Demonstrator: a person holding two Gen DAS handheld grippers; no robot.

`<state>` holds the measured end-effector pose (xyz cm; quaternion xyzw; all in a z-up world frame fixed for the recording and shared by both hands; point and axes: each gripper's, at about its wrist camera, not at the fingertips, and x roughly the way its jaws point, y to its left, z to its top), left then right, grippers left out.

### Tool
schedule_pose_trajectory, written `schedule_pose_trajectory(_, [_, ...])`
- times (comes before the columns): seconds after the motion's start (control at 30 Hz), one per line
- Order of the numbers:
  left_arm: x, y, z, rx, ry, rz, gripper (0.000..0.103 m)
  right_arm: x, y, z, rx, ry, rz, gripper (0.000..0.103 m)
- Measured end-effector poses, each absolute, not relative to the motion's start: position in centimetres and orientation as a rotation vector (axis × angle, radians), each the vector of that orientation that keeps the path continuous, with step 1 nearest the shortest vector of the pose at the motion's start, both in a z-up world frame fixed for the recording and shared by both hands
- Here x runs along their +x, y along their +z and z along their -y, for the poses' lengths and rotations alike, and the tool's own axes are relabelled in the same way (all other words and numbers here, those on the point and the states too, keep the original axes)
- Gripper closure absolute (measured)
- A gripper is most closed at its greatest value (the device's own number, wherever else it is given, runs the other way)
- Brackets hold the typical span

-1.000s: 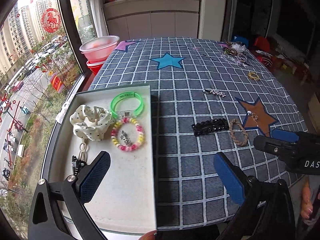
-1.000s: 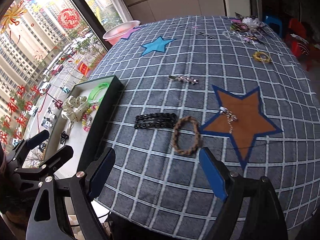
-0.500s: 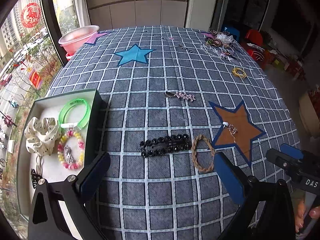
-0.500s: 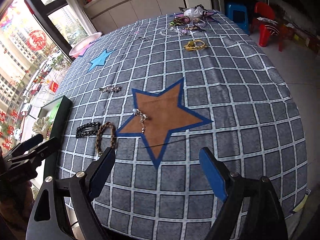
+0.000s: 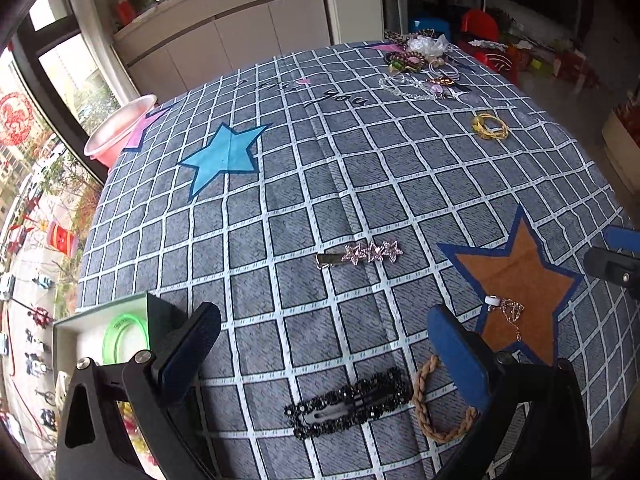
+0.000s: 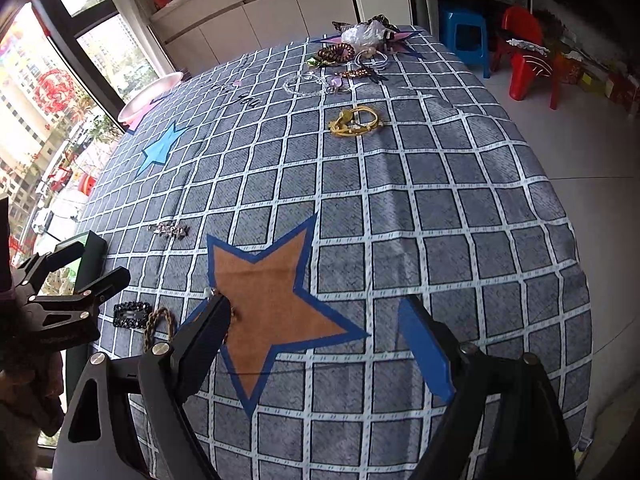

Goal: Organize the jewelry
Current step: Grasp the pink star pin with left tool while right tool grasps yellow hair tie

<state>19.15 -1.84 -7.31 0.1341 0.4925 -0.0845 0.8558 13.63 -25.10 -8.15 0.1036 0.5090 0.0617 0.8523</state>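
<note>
L gripper (image 5: 324,354) has swung off the tray (image 5: 100,322) toward the orange star (image 5: 516,276), jaws wide w/ black hair clip (image 5: 352,404) between; R gripper (image 6: 316,344), jaws wide & empty, now over that star.

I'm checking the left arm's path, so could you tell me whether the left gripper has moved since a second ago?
Yes. The left gripper has swung right, away from the tray and toward the black hair clip.

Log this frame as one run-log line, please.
left gripper: open, empty, over black hair clip | right gripper: open, empty, over orange star | tray: green bangle inside
</note>
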Motion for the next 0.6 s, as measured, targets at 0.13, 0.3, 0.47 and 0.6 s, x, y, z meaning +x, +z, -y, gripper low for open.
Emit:
schedule_pose_trajectory(0.13, [20.7, -8.0, 2.5, 0.306, -0.211, -1.035, 0.0, 15.9, -8.7, 25.6, 0.195, 0.114, -1.08, 0.015])
schedule_pose_trajectory(0.3, [22.3, -9.0, 3.2, 0.328, -0.243, -1.042, 0.006, 18.7, -9.5, 26.4, 0.206, 0.085, -1.085, 0.015])
schedule_pose_trajectory(0.47, [23.1, -10.0, 3.7, 0.38, -0.259, -1.035, 0.006, 21.2, -9.8, 26.8, 0.203, 0.066, -1.078, 0.015])
schedule_pose_trajectory(0.6, [23.5, -10.7, 3.8, 0.396, -0.291, -1.051, 0.02, 22.6, -10.0, 26.7, 0.195, 0.062, -1.075, 0.015])
